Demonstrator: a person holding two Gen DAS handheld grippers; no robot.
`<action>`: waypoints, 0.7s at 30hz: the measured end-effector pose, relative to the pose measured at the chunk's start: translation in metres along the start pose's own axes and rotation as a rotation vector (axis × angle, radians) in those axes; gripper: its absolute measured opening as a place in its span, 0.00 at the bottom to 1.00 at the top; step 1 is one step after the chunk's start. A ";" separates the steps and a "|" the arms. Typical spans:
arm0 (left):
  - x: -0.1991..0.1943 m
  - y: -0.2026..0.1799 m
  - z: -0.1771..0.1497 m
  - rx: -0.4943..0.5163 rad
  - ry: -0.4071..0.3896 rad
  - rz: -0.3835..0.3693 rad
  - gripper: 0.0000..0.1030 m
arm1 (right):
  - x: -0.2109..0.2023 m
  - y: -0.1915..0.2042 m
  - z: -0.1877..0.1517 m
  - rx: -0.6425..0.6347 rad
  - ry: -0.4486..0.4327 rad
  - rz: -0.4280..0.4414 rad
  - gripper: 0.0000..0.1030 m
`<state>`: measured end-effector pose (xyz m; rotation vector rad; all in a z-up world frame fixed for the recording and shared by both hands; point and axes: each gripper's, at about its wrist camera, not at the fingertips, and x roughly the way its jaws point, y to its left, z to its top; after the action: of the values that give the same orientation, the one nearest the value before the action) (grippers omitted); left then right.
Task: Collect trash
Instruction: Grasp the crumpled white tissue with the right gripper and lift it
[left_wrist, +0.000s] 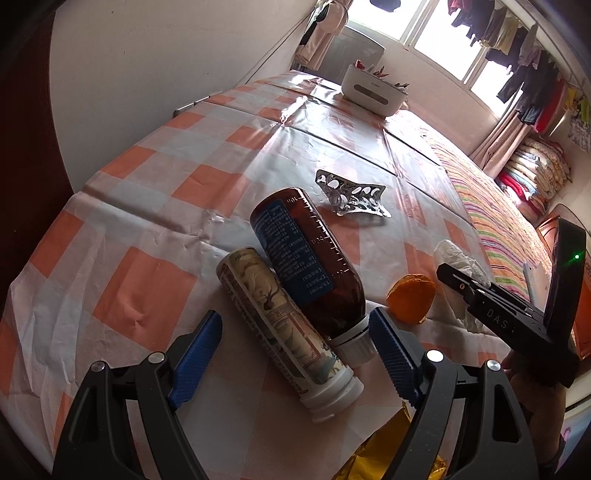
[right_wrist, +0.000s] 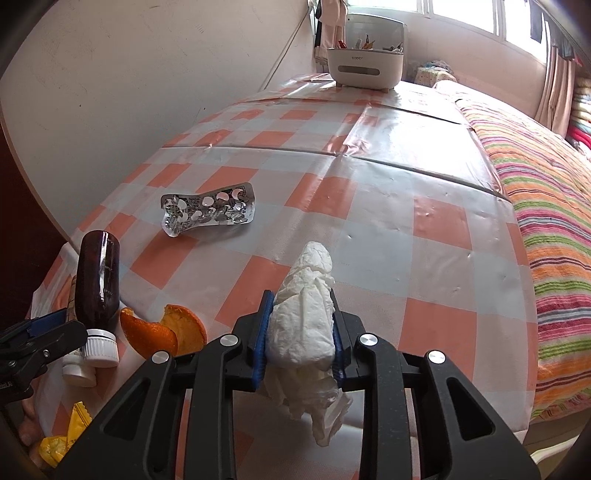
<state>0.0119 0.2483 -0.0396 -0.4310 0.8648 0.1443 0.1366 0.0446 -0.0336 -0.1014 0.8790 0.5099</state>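
One crumpled white paper tissue (right_wrist: 303, 317), creased and elongated, sits pinched in the right hand-held gripper (right_wrist: 300, 325) above the checked tabletop (right_wrist: 369, 206). Left hand-held gripper (left_wrist: 295, 354) spread wide.

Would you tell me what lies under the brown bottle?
The brown bottle lies tilted across a white-capped patterned bottle, resting on it. The checked tablecloth directly beneath both is hidden.

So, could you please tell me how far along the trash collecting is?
Nothing looks collected yet. The right gripper is clamped on the crumpled tissue. The left gripper is open around two bottles. The orange peel, blister pack and yellow wrapper remain.
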 end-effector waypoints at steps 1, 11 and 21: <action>0.000 0.000 0.000 -0.003 -0.001 -0.001 0.77 | -0.001 -0.001 0.000 0.012 -0.003 0.006 0.25; -0.007 0.017 -0.002 -0.087 -0.016 0.020 0.77 | -0.005 -0.012 -0.004 0.072 -0.013 0.036 0.26; -0.012 0.019 -0.003 -0.135 -0.005 0.072 0.77 | -0.006 -0.011 -0.004 0.076 -0.016 0.051 0.28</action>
<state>-0.0034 0.2649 -0.0378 -0.5254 0.8687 0.2716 0.1356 0.0310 -0.0327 -0.0052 0.8856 0.5231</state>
